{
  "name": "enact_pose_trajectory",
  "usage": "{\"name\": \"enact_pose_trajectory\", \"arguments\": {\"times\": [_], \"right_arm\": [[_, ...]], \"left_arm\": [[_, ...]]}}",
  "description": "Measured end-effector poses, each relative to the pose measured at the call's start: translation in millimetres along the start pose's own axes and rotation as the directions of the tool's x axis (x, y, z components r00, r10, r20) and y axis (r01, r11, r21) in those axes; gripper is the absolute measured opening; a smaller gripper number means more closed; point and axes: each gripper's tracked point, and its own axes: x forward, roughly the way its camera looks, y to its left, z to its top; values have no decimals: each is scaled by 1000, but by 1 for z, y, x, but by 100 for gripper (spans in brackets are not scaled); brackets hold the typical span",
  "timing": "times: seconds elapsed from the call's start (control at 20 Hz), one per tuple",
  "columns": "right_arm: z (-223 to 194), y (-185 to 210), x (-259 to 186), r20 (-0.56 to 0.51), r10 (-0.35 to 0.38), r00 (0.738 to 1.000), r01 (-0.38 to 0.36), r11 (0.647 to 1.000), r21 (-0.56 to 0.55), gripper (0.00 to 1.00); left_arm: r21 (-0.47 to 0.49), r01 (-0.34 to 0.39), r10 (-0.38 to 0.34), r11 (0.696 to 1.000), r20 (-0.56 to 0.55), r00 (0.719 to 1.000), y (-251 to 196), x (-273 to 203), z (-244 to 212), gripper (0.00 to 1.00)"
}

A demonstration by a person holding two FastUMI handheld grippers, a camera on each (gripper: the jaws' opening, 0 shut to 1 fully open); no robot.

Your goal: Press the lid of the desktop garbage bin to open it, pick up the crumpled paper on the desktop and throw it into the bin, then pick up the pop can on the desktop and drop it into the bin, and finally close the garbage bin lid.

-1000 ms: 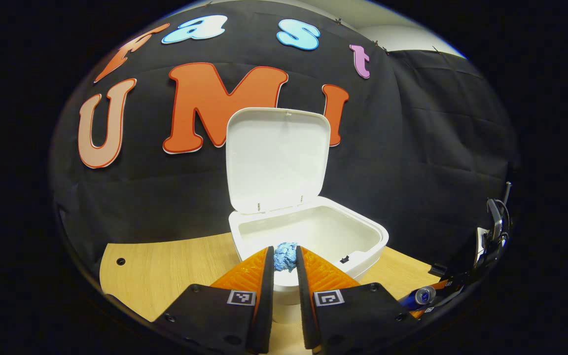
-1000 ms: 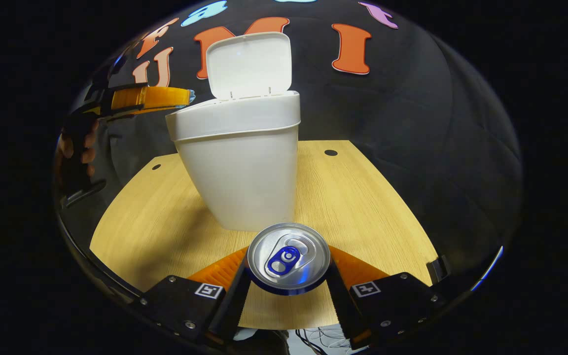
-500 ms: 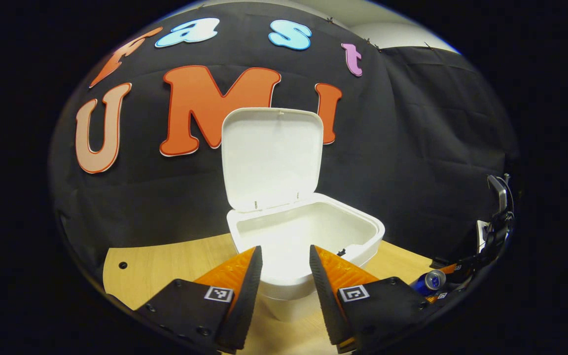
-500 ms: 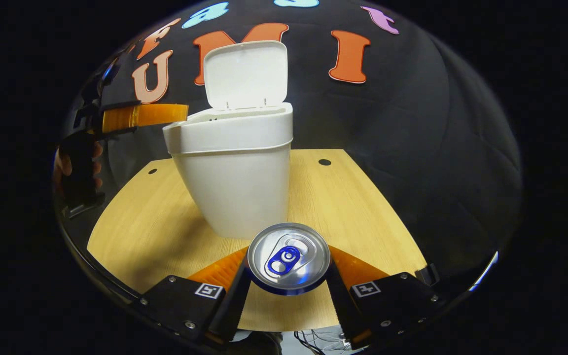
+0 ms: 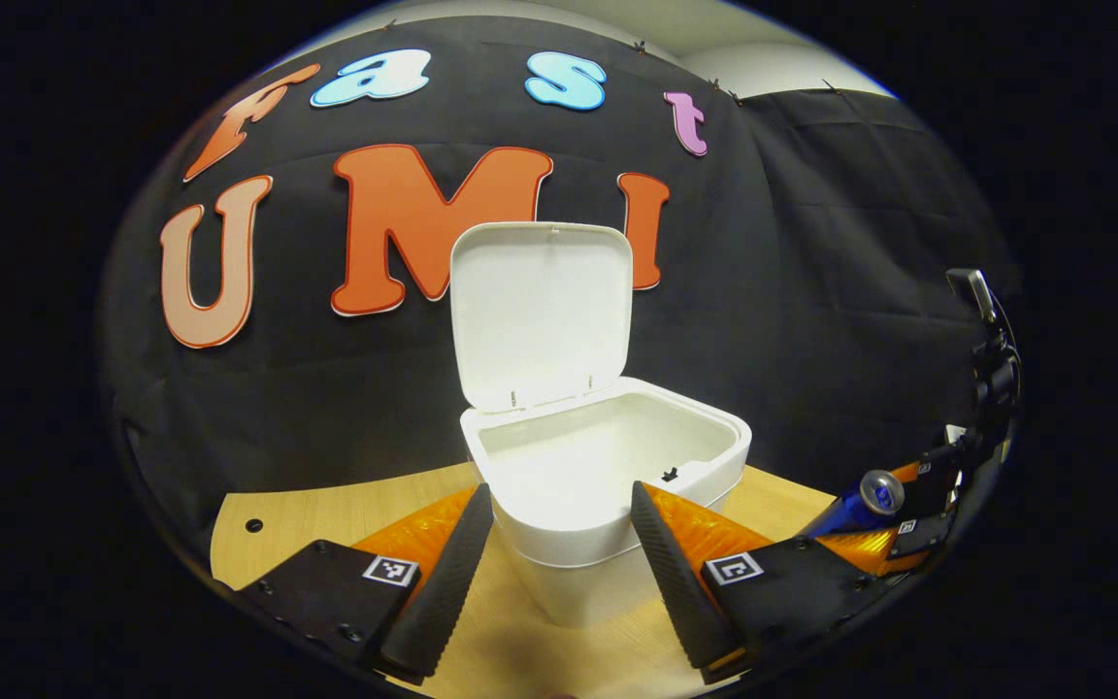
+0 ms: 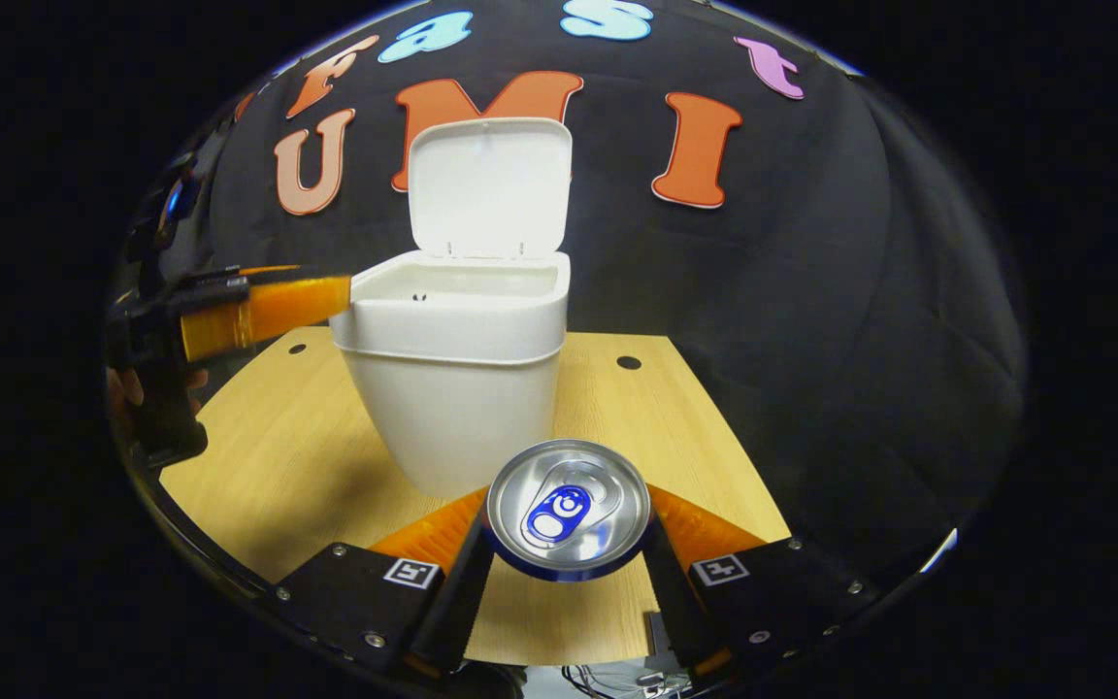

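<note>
The left gripper (image 5: 559,544) has its fingers spread wide with nothing between them, and just ahead of the two tips stands the bin (image 5: 608,476), its front rim lying in the gap between them; from the right gripper view the same gripper (image 6: 258,311) reaches in level from the left with its fingertips just beside the bin's (image 6: 452,369) rim. That pose suits a release over the opening, and the open, empty fingers suggest the paper step is done, though the paper itself cannot be made out inside the bin. The lid (image 5: 542,316) stands upright on its hinge at the far edge of the bin, beyond the fingers, which leaves the whole mouth free for dropping things in. To the right, the right gripper (image 6: 567,544) grips the can (image 6: 567,505) from both sides, one finger pressed on each flank, with the can's top facing the camera; the can sits between the fingers and the bin stands straight ahead past them on the desk (image 6: 675,427). In the left gripper view the can (image 5: 860,500) shows far off to the right of the fingers, lifted and tilted. Holding it by the sides keeps it steady for carrying; it probably has to rise above the rim next, once the left gripper clears.
</note>
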Motion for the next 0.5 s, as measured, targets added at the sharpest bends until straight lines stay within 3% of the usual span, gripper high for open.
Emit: {"name": "enact_pose_trajectory", "arguments": {"times": [0.5], "right_arm": [[97, -25, -21, 155, 2, 988, 8, 998, -62, 80]], "left_arm": [[0, -91, 91, 996, -32, 995, 29, -24, -21, 92]]}}
